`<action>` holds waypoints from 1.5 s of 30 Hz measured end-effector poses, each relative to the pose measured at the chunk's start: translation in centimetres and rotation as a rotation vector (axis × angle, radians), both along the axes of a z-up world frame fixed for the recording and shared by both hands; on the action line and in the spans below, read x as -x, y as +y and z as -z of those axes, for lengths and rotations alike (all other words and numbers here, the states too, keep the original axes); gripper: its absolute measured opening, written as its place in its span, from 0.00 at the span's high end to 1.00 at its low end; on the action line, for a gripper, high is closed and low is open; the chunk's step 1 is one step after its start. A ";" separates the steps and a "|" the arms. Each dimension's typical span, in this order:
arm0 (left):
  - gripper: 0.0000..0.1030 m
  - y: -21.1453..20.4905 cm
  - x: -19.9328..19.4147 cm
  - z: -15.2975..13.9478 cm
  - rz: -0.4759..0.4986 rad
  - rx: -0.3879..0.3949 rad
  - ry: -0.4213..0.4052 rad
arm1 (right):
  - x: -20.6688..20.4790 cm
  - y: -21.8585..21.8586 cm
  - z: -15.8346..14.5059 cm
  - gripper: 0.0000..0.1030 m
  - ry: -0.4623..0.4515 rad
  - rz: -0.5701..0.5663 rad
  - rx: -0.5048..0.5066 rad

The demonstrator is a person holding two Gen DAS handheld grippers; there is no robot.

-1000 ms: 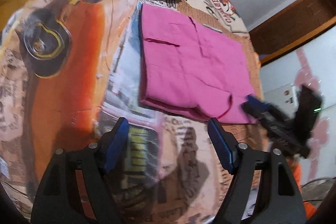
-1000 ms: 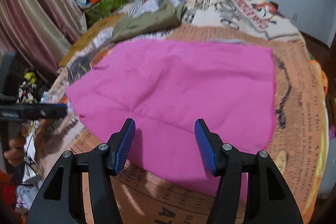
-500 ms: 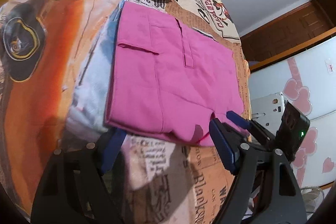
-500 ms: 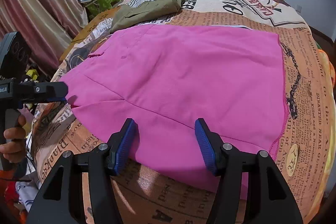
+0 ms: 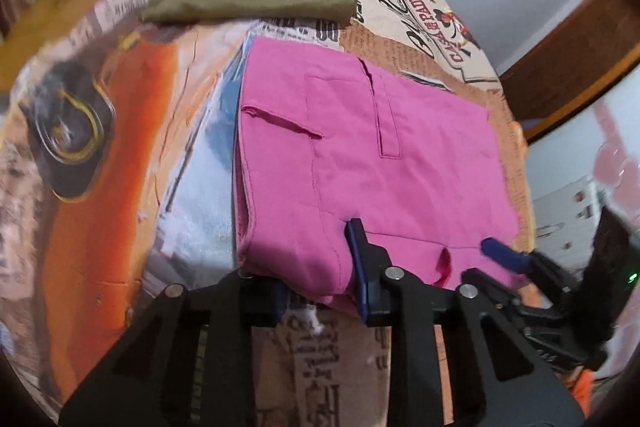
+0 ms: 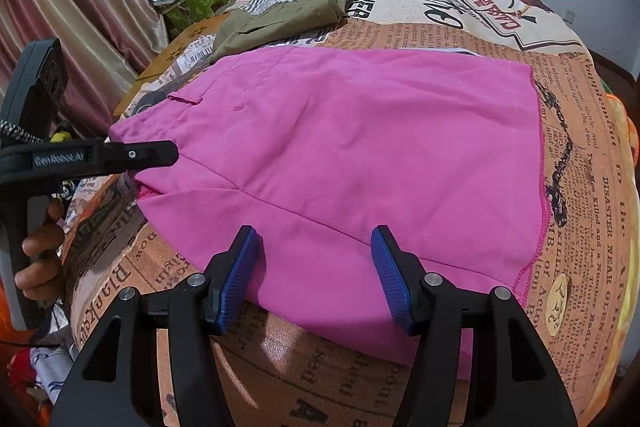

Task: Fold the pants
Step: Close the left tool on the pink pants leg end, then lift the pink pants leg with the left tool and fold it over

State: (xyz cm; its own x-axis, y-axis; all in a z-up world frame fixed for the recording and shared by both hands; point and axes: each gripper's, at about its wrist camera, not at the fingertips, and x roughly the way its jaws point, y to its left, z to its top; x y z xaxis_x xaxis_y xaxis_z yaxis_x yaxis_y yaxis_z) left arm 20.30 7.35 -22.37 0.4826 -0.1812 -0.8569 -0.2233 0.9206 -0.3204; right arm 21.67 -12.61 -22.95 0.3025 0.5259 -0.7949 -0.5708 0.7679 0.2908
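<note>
Pants (image 5: 360, 163), pink and already partly folded, are lying on the bed (image 5: 120, 131) near its near edge. Left gripper (image 5: 320, 291) fingers are closing on the near-left corner; right gripper (image 6: 316, 279) fingers are hanging half-open, empty. Next, seemingly: lifting that edge over toward the far side.

Left claw's (image 5: 320, 291) left pad hidden behind the pink pants' (image 5: 360, 155) near hem, pad contact unclear, bedspread print (image 5: 72, 131) blurred at left (motion smear), holding hand (image 6: 40, 251) cut off by the frame edge
</note>
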 end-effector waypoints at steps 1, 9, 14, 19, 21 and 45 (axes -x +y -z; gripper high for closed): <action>0.77 -0.1 0.2 -0.3 -0.006 -0.008 -0.018 | 0.0 0.0 0.0 0.46 0.001 0.002 -0.004; 0.80 0.0 1.0 -3.7 0.005 -0.191 -0.125 | 0.7 -2.1 -1.2 0.47 -0.009 0.061 -0.050; 0.80 1.9 1.9 -5.7 -0.029 -0.259 -0.160 | 1.1 -4.2 -2.1 0.47 -0.037 0.114 -0.036; 0.80 2.4 2.3 -7.3 -0.024 -0.290 -0.191 | 1.2 -4.8 -0.9 0.47 0.002 0.121 -0.011; 0.80 1.8 2.3 -7.8 -0.007 -0.306 -0.207 | 1.2 -4.6 -0.1 0.47 0.026 0.119 -0.006; 0.84 -13.6 -3.1 -4.0 0.433 -0.300 -0.091 | 1.1 -4.6 0.4 0.46 0.038 0.117 -0.027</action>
State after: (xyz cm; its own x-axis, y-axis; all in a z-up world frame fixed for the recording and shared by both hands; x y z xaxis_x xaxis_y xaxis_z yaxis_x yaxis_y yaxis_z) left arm 23.42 -6.29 -18.33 0.4925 -0.1335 -0.8600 0.2140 0.9764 -0.0291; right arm 20.61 -17.26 -23.36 0.3329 0.5101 -0.7931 -0.4660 0.8201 0.3319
